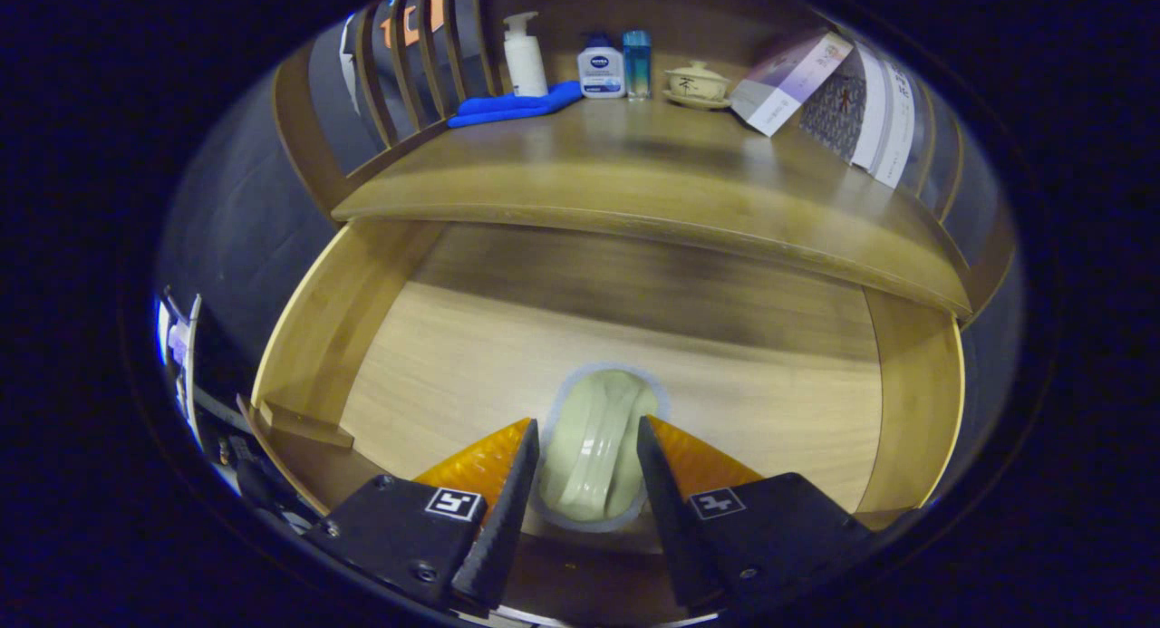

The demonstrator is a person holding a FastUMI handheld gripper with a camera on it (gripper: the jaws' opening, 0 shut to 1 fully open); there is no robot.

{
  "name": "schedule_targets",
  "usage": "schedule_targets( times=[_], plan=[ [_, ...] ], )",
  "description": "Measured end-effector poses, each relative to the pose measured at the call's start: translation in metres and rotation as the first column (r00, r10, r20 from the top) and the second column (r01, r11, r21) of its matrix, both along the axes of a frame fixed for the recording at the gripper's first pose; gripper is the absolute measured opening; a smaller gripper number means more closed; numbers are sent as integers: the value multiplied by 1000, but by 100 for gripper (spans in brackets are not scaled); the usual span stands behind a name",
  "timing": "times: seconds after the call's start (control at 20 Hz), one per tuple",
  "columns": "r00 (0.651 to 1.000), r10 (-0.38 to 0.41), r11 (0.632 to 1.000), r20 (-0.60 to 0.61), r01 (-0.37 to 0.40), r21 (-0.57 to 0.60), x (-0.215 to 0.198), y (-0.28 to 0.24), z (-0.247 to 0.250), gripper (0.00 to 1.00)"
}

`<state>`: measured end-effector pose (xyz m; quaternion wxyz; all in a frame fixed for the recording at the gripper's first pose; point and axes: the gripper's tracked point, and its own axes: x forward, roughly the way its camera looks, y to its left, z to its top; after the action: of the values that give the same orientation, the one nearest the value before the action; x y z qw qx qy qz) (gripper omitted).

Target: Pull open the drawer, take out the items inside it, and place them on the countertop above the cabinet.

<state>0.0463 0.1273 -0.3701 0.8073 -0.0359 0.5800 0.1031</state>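
Gripper (589, 483): black ridged fingers with orange flanks, set either side of a pale green, glossy, oval soap-like bar (598, 447) at 6 o'clock on the drawer (471, 356) floor; whether both pads press it cannot be told. Drawer: open, light smooth wood, otherwise bare. Step judged: taking the item out; next calls for firm closure, a lift, then carry to the countertop (652, 175) at 12 o'clock.
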Motion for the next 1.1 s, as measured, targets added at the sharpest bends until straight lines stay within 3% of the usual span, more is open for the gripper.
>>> schedule_targets(
  times=[0.15,0.3,0.45,1.1],
  plan=[
    [999,-17,1000,-39,17,-16,-6,-6,-8,56],
    [998,-49,999,-46,50,4,-3,-5,-6,48],
    [997,-60,998,-41,61,12,-1,-5,-4,23],
    [993,-80,996,88,76,43,15,-20,74,19]
  ],
)
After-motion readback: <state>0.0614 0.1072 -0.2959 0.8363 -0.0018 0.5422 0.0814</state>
